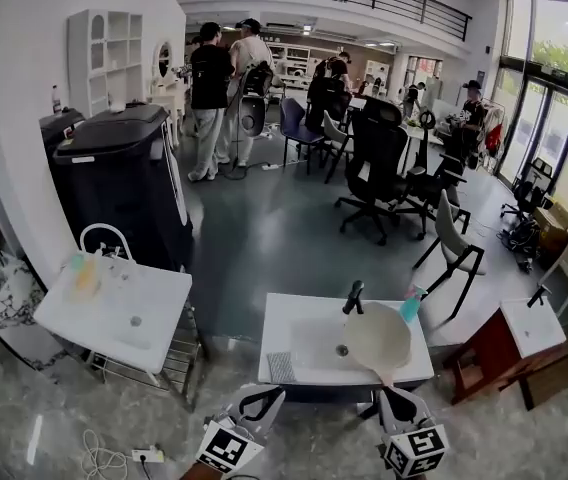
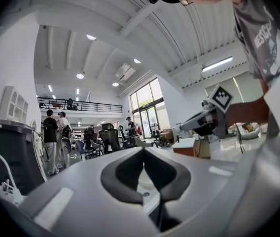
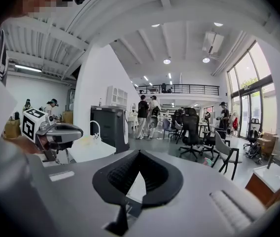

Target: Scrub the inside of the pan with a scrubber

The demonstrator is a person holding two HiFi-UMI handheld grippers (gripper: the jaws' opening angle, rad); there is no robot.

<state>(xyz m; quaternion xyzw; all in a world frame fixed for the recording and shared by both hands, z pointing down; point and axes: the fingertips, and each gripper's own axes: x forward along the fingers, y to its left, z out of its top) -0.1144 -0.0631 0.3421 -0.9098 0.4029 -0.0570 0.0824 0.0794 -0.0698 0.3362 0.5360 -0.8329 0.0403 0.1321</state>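
1. Right claw [image 1: 396,400]: pressed together, nothing pinched. The pan [image 1: 377,336] lies just ahead of it on the sink bench [image 1: 304,323], handle pointing back at it.
2. Left claw [image 1: 262,398]: pressed together, nothing pinched. A grey pad, possibly the scrubber [image 1: 281,367], lies just ahead of it.

bright daylight from windows [image 1: 554,68], fisheye-warped edges

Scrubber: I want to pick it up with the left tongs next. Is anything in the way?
Nothing visible. The scrubber lies on the front left corner of the sink top, just ahead of the left tongs; the pan lies apart to its right.
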